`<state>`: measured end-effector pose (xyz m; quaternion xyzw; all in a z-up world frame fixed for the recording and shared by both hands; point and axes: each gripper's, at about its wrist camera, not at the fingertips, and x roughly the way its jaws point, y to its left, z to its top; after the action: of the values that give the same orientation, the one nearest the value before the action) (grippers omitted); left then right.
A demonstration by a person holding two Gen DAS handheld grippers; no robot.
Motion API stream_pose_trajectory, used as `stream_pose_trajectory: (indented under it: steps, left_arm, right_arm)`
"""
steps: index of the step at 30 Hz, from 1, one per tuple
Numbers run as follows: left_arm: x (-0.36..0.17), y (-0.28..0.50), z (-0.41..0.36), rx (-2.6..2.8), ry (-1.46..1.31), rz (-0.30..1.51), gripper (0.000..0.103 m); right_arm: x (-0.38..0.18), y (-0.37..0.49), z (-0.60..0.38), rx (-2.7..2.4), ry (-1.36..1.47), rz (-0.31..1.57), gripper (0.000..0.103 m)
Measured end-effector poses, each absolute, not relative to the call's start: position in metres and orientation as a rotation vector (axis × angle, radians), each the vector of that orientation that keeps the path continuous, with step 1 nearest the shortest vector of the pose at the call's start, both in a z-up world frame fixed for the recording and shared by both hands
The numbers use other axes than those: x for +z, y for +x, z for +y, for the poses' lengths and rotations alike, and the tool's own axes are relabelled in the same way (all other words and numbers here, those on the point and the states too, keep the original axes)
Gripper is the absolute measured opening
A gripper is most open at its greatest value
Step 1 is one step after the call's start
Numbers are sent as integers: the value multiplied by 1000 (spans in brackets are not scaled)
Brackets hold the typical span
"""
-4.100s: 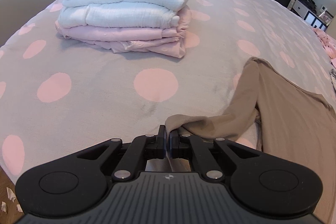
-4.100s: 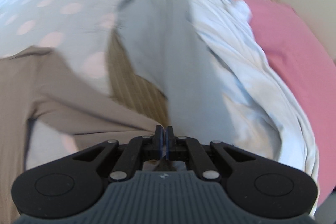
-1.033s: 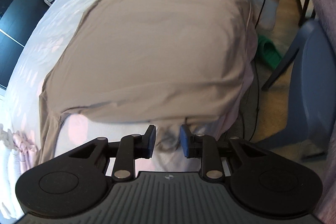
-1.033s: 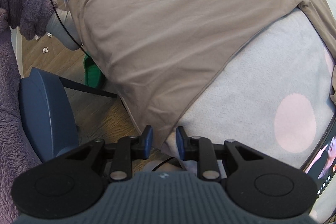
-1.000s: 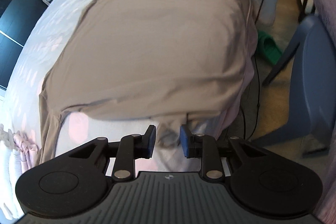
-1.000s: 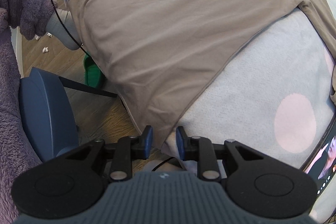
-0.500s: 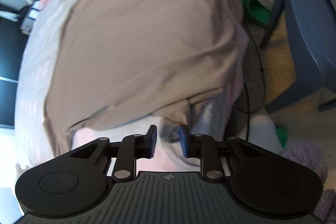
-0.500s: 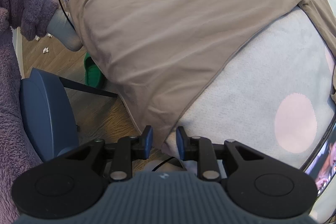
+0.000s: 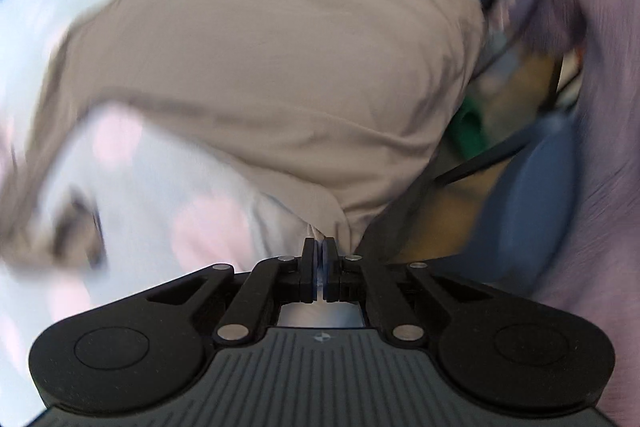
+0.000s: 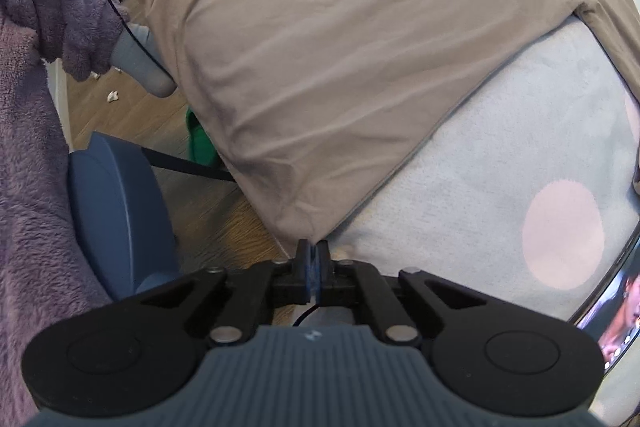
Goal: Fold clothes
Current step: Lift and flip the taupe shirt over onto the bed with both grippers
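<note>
Left claw (image 9: 319, 247): closed, pinching one bottom corner of the tan shirt (image 9: 260, 67) at the near edge of the bed; view heavily blurred.
Right claw (image 10: 312, 251): closed on the other bottom corner of the shirt hem, right at the bed edge.
Tan shirt (image 10: 340, 39): spread flat across the bed, lightly wrinkled, hem side hanging a little over the edge — one sleeve running off toward the upper right in the right wrist view.
Bed cover (image 10: 500, 167): pale grey-blue with pink dots (image 10: 562, 229), lying bare beside the shirt.
Blue chair (image 10: 116, 203): on the floor just beside the bed, below the shirt's overhanging edge; also seen at right in the left wrist view (image 9: 532, 203).
Green item (image 10: 200, 143): on the wooden floor (image 10: 236, 223), partly tucked under the hanging cloth — too hidden to identify.
Purple fleece sleeve (image 10: 36, 131): filling the left side of the right wrist view.
Screen (image 10: 616, 315): lit, at the far right edge, on the bed.
</note>
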<state>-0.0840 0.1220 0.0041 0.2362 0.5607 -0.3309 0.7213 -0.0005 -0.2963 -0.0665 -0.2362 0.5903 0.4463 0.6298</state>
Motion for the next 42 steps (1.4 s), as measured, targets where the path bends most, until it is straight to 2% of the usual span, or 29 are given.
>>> stream_pose_trajectory:
  steps: [4, 8, 17, 19, 24, 28, 31, 33, 35, 37, 42]
  left_arm:
    - [14, -85, 160, -577, 318, 1351, 0]
    - [4, -78, 183, -464, 224, 1388, 0]
    - [-47, -68, 179, -436, 355, 1597, 0]
    - [-42, -64, 181, -469, 339, 1557, 0]
    - [-19, -45, 188, -402, 275, 1397, 0]
    - [-10, -21, 200, -305, 179, 1292, 6]
    - [-13, -3, 202, -255, 91, 1237, 16]
    - [-16, 10, 201, -233, 50, 1208, 17]
    - [-19, 24, 201, -212, 10, 1177, 18]
    - [-23, 40, 202, -196, -50, 1147, 18]
    - [-22, 84, 204, -147, -207, 1099, 23]
  right_arm:
    - [-57, -1, -279, 1084, -537, 1413, 1]
    - [-53, -3, -277, 1104, -553, 1455, 1]
    - [-72, -9, -280, 1068, -653, 1569, 0]
    - [-66, -7, -283, 1061, -629, 1558, 4]
    - [-46, 9, -292, 1008, -566, 1469, 5]
    - [-35, 26, -294, 895, -503, 1384, 6]
    - [-28, 40, -297, 795, -452, 1317, 7]
    - [-23, 49, -299, 729, -418, 1271, 7]
    - [-18, 59, -301, 663, -384, 1225, 12]
    - [-16, 71, -303, 598, -340, 1192, 31]
    - [-19, 110, -308, 436, -197, 1153, 31]
